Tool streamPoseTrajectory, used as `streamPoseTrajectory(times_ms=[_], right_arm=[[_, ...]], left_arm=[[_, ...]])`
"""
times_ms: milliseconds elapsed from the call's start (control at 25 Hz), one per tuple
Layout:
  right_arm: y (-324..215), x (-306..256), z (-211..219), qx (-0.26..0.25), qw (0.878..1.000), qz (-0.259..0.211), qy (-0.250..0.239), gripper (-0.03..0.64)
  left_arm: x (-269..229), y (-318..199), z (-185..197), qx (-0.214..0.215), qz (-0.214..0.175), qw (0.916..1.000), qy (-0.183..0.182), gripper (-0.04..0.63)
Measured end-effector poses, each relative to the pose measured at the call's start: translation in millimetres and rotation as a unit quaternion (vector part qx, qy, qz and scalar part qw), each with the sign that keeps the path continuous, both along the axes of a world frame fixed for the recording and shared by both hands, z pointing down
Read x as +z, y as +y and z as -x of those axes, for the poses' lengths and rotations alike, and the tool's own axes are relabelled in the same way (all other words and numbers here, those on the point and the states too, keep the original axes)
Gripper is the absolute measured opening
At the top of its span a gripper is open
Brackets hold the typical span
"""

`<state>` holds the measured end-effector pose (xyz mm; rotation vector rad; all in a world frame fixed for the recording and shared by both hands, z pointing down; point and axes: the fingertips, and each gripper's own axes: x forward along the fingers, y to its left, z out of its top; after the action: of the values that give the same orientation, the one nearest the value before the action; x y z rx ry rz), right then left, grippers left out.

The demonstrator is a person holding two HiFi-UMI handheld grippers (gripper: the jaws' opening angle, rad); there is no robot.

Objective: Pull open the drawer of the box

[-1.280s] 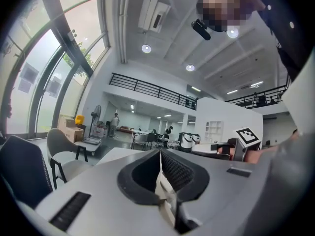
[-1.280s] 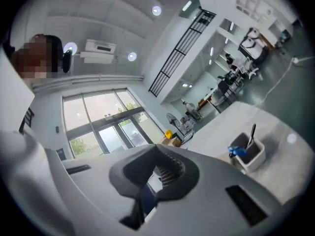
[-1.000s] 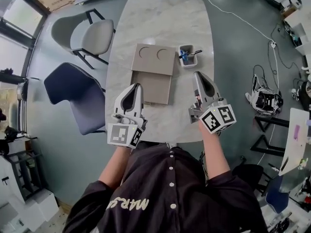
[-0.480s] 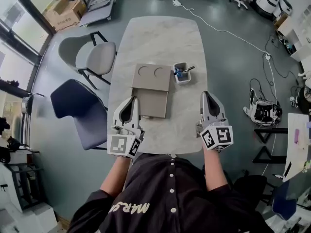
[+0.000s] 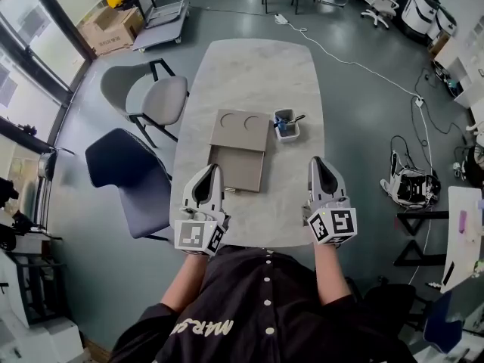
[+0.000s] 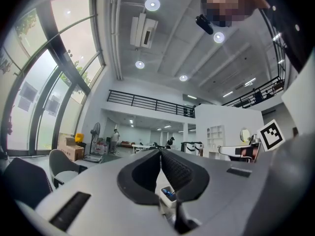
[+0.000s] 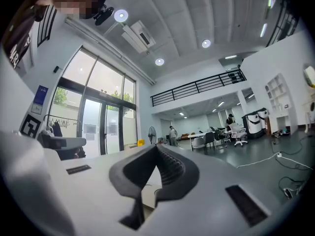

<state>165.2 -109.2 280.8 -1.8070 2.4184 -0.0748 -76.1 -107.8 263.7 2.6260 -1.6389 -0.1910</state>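
Flat brown box (image 5: 240,129) near the middle of a pale marble bench (image 5: 257,66), with two round dents on its top. Drawer (image 5: 237,169) already sticking out of the box, on the side nearest the person. Tiny handle (image 5: 227,190) at the drawer's front edge.

Just right of the box, by its far corner: a small white cup (image 5: 286,124) with blue things inside. Too close to tell if touching.

Left gripper (image 5: 213,169) right beside the front left corner of the drawer, close to the handle. Squeezed tight in the left gripper view, tips pressed together, nothing held. Pointing across the box toward the far end of the room.

Right gripper (image 5: 316,162) out to the right of the box, apart from the drawer, and nearer the person than the cup. Squeezed tight too in the right gripper view, tips together, nothing between them.

Left of the box, off the bench: a grey chair (image 5: 155,97) and a dark blue chair (image 5: 125,169) on the floor, side by side, the blue one nearer the person.
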Motion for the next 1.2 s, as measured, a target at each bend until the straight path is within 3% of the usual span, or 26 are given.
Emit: streamPoseTrajectory(times_ms=[1200], right_arm=[[0.0, 6.2, 37.7, -0.044, 0.999, 0.018, 0.012, -0.003]], left_arm=[[6.2, 2.9, -2.1, -0.002, 0.009, 0.9999, 0.005, 0.018]])
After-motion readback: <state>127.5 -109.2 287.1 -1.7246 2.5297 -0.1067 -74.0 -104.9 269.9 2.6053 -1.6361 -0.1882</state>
